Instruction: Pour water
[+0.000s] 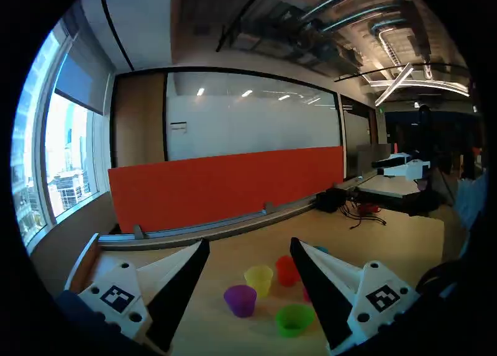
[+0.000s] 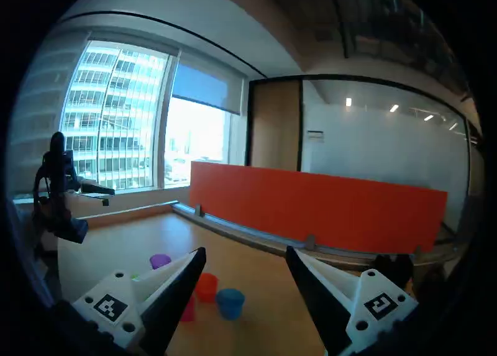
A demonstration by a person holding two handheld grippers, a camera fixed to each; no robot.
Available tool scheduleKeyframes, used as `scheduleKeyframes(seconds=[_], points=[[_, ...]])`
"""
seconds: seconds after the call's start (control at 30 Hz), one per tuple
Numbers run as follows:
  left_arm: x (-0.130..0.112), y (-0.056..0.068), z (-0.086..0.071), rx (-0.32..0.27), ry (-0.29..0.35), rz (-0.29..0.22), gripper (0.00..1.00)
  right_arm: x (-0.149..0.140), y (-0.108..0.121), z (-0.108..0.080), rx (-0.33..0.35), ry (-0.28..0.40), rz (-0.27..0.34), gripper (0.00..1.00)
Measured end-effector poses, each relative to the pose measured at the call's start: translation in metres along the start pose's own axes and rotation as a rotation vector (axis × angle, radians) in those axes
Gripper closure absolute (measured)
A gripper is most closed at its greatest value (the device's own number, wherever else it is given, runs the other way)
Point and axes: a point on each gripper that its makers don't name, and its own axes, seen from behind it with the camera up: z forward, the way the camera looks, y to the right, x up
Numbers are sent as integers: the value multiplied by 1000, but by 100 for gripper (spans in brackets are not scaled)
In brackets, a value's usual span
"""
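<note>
**Left gripper view.** The left gripper (image 1: 248, 240) hovers above the wooden table (image 1: 385, 238). Its two fingers are spread wide and there is nothing between them. Ahead of and below the fingertips, small plastic cups stand upright in a loose cluster: a purple cup (image 1: 240, 300), a yellow cup (image 1: 258, 280), a red cup (image 1: 286, 270) and a green cup (image 1: 294, 319). The right-hand finger partly hides one or two more. An orange partition (image 1: 227, 185) runs along the far edge of the table, and a tangle of cables (image 1: 363, 213) lies well off to the right.

**Right gripper view.** The right gripper (image 2: 245, 249) is also agape and empty, raised over the same table. A blue cup (image 2: 230, 302) stands just beside the red one, and the purple one sits farther back, toward the window (image 2: 118, 132). From either angle it cannot be told whether any cup holds water.

**Handling note (a judgement, not an observation).** The cups look thin-walled and light. They are likely to flex under a hard squeeze and to slide or tip if nudged from the side. A filled cup would be heavier and would slosh.

- **Where to grip:** the safest hold appears to be across the middle of the wall, below the rim, with one finger on each side.
- **How hard to close:** only enough to stop the cup slipping.
- **Which cup:** one on the edge of the cluster gives the fingers room to straddle it without knocking its neighbours.

The pour itself has not begun.
</note>
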Motion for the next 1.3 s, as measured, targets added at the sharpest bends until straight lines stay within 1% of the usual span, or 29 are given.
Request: scheduleKeyframes(seconds=[0.2, 0.4, 0.7, 0.87, 1.1, 1.3], points=[[-30, 10, 2, -42, -58, 11, 4, -20, -4, 10, 48, -49, -17, 1], [-58, 19, 3, -68, -99, 17, 4, -48, -7, 22, 83, -107, -34, 1], [-97, 31, 6, -105, -157, 3, 4, -78, -14, 39, 132, -169, -44, 1], [-119, 40, 7, -129, -194, 8, 4, -97, -14, 48, 147, -198, -43, 1], [-144, 54, 7, -163, -236, 16, 4, -119, -14, 58, 164, -237, -55, 1], [-163, 61, 6, -187, -277, 4, 4, -136, -15, 66, 178, -263, -54, 1]])
